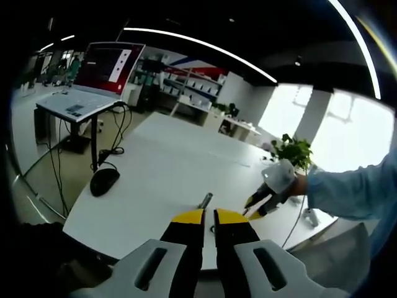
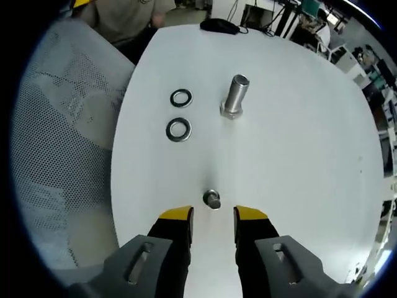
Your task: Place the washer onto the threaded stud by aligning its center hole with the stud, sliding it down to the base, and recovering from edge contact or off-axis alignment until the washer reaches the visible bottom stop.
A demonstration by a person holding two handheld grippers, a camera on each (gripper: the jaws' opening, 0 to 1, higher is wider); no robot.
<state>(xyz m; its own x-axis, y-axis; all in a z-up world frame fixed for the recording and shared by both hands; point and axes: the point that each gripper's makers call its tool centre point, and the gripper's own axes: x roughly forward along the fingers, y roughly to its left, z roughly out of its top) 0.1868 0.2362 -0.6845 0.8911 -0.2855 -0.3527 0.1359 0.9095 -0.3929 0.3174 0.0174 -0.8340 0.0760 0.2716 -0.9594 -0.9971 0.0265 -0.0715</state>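
In the right gripper view a large threaded stud [image 2: 234, 96] stands upright on its hex base on the white table [image 2: 298, 143]. Two flat metal washers [image 2: 181, 97] [image 2: 178, 129] lie to its left, apart from it. A small bolt [image 2: 212, 199] stands just ahead of my right gripper [image 2: 213, 215], which is open with nothing between its fingers. In the left gripper view my left gripper [image 1: 209, 217] is shut and empty above the table's near edge. A metal stud [image 1: 205, 200] shows just beyond its tips. The right gripper [image 1: 253, 210] reaches in from the right, held by a hand.
A black mouse [image 2: 217, 25] [image 1: 104, 180] lies at the table's far end. A white mesh chair [image 2: 62, 136] stands beside the table edge. A laptop on a stand [image 1: 87, 93] with cables is off to the left. A light blue sleeve [image 1: 353, 192] crosses at right.
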